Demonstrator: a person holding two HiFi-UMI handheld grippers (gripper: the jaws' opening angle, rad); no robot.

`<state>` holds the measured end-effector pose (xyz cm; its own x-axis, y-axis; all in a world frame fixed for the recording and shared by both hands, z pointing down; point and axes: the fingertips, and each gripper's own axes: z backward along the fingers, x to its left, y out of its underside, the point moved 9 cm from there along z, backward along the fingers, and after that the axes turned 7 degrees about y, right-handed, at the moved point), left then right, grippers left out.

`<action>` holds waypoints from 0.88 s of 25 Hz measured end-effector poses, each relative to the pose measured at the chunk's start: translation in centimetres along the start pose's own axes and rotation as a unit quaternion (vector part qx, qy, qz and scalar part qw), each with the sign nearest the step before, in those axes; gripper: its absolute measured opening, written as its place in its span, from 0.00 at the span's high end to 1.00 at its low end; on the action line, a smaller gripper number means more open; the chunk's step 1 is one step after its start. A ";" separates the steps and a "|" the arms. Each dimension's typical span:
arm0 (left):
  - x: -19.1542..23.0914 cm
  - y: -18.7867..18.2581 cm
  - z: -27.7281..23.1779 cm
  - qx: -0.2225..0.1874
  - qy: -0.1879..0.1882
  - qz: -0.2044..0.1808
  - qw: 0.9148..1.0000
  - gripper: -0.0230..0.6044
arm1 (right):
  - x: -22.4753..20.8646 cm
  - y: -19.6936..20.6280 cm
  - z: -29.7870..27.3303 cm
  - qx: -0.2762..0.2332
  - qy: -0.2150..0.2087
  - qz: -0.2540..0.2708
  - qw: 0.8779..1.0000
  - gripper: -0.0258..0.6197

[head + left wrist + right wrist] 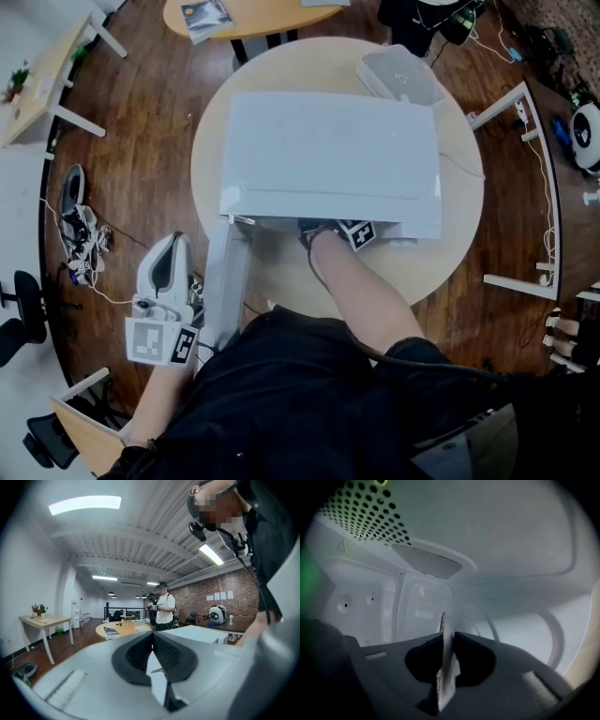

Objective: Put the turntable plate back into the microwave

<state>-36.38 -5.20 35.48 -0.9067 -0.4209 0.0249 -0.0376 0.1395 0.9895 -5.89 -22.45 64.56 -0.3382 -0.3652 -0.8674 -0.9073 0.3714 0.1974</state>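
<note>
A white microwave [333, 159] stands on a round pale table [450, 234], its door [228, 281] swung open to the left. My right arm reaches into the cavity; only its marker cube [361, 232] shows at the opening. Inside, my right gripper [446, 637] is shut on the thin edge of the glass turntable plate [442, 620], seen edge-on between the pads. Pale cavity walls, a perforated panel [365, 513] and curved rings [553, 639] surround it. My left gripper [176, 242] is shut with nothing in it, just left of the open door.
A clear plastic container [398, 73] sits on the table behind the microwave. Another round table [253, 14] holds a booklet. Shoes [80, 230] lie on the wooden floor at left, and white frames [534, 187] stand at right. A person [164, 611] stands far off.
</note>
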 end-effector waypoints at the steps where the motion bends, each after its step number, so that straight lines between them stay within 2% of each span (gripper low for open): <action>1: 0.0 0.0 0.0 0.000 0.000 0.000 1.000 0.96 | 0.0 0.0 0.0 0.000 0.003 0.000 1.000 0.91; 10: -0.1 0.0 0.3 -0.004 -0.005 0.002 1.000 0.96 | 0.3 -0.2 0.0 -0.003 0.018 0.005 1.000 0.89; 14: -1.8 -0.1 -0.5 -0.007 0.002 -0.005 1.000 0.96 | -0.8 -1.5 0.4 0.002 0.024 0.002 1.000 0.88; 18: -2.6 -0.4 -1.3 -0.014 0.009 -0.012 1.000 0.96 | -1.5 -2.2 0.9 0.004 0.036 -0.005 0.999 0.84; 22: -2.4 -0.4 -0.7 -0.021 0.008 -0.012 1.000 0.96 | -1.2 -1.8 1.5 -0.003 0.028 -0.001 1.000 0.78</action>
<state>-33.90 -4.84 35.10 -0.8988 -0.4384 0.0023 -0.0417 0.0905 0.9950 -3.52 -21.41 64.60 -0.3501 -0.4130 -0.8407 -0.9090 0.3665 0.1984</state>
